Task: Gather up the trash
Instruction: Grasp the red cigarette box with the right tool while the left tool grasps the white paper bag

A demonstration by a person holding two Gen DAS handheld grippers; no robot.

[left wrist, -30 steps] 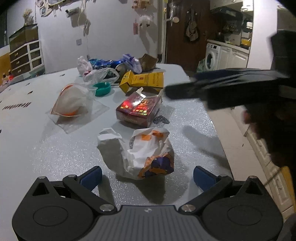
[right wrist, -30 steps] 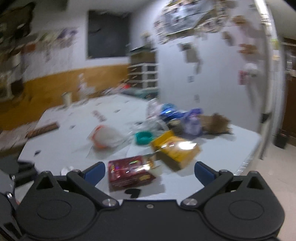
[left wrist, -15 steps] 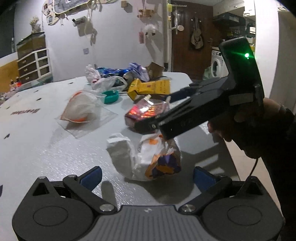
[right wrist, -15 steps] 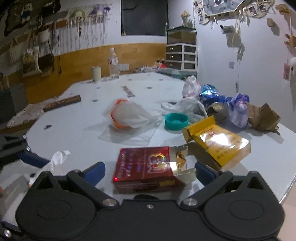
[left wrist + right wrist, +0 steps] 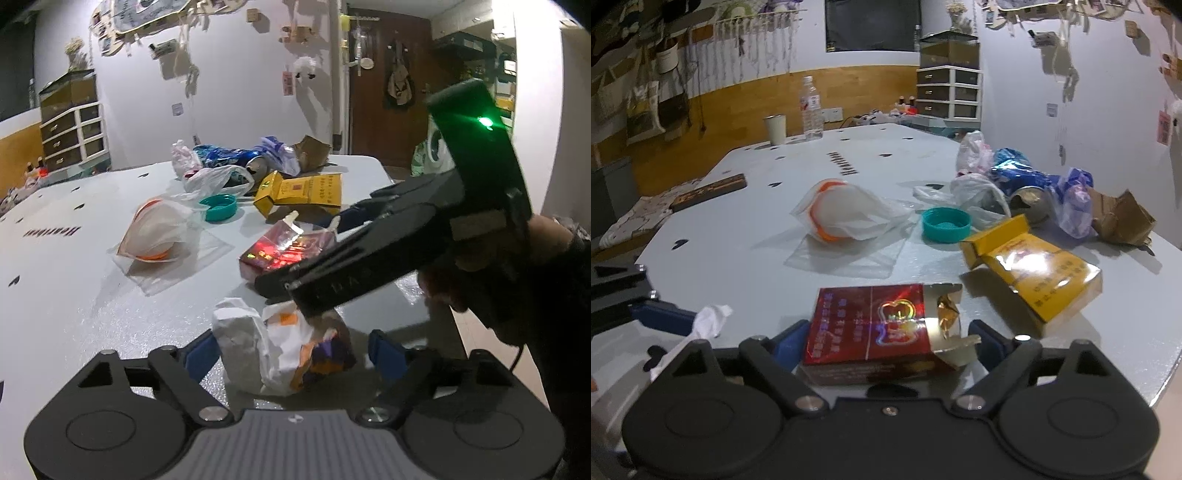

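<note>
Left gripper (image 5: 293, 354) low over the table (image 5: 74, 280), jaws closing; crumpled wrapper (image 5: 280, 350) lies between them, near finger (image 5: 201, 352) at its edge, far finger still apart. Not clamped yet.

Right gripper (image 5: 884, 341) jaws closing around the red pack (image 5: 875, 325); pads just beside its ends, contact uncertain.

Left view alone shows the hand (image 5: 491, 266) on the right tool and the door at 1 o'clock. Right view alone shows a bottle (image 5: 811, 109) and cup (image 5: 775, 129) at 11 o'clock. Both show the yellow box (image 5: 1034, 273), teal lid (image 5: 945, 224), bagged mask (image 5: 846, 214).
</note>
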